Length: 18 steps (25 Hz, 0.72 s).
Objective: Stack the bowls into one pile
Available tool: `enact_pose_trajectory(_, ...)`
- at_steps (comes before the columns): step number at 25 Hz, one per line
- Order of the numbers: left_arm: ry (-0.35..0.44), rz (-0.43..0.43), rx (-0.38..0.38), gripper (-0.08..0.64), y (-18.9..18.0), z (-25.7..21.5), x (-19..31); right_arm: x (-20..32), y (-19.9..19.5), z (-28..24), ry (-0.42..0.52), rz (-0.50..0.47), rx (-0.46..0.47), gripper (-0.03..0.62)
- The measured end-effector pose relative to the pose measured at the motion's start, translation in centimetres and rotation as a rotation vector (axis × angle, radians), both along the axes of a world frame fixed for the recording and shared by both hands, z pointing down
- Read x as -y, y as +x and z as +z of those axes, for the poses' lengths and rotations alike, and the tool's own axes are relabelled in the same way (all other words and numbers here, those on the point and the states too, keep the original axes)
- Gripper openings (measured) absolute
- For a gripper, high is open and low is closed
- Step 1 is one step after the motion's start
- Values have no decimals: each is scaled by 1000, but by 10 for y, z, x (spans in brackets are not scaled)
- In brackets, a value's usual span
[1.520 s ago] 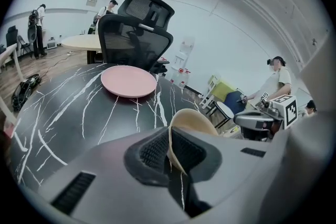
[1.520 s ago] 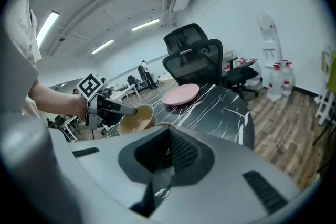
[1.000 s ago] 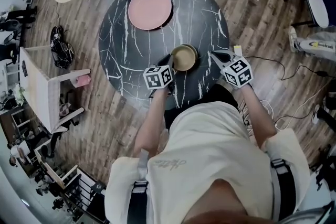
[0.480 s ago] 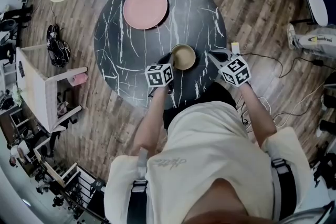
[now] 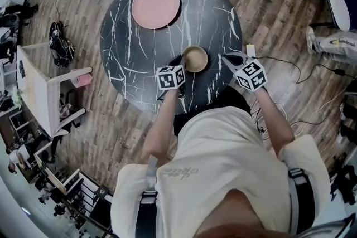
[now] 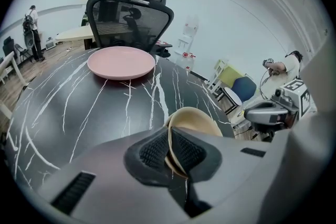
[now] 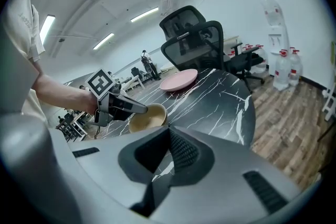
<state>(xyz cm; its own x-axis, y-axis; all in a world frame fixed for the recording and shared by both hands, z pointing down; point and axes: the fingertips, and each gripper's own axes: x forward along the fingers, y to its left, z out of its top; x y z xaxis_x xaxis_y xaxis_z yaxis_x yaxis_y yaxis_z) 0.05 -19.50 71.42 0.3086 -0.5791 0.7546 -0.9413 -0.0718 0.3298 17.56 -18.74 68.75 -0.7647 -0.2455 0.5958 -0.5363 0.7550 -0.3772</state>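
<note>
Left gripper (image 6: pixel 169 152) fingers clamped on bowl (image 5: pixel 195 58) rim at its 8 o'clock; maybe two bowls nested. Right gripper (image 7: pixel 168 152) fingers together, empty, at bowl's 3 o'clock. Plate (image 5: pixel 155 5) at 11 o'clock on surface (image 5: pixel 128 64).

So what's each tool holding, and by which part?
Left tool grips the tan bowl by its near rim. Right tool is shut and holds nothing.

The dark pads (image 6: pixel 153 151) of my left tongs (image 6: pixel 169 150) looked ribbed and rubbery, the tan bowl (image 6: pixel 197 119) between them smooth and matt, the black veined table (image 6: pixel 79 107) beneath glossy like marble, the pink plate (image 6: pixel 121 62) beyond satin-smooth.
</note>
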Motion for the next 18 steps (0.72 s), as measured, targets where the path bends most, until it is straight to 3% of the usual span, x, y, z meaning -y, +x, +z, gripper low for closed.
enact_pose_trajectory(14,27,44,92,38,2,1,-3,-4,6,7,-31,9,8,8)
enact_pose_trajectory(18,37,18,114,83,-4,-3,-4,-8,3,4,-29,-5,15,8)
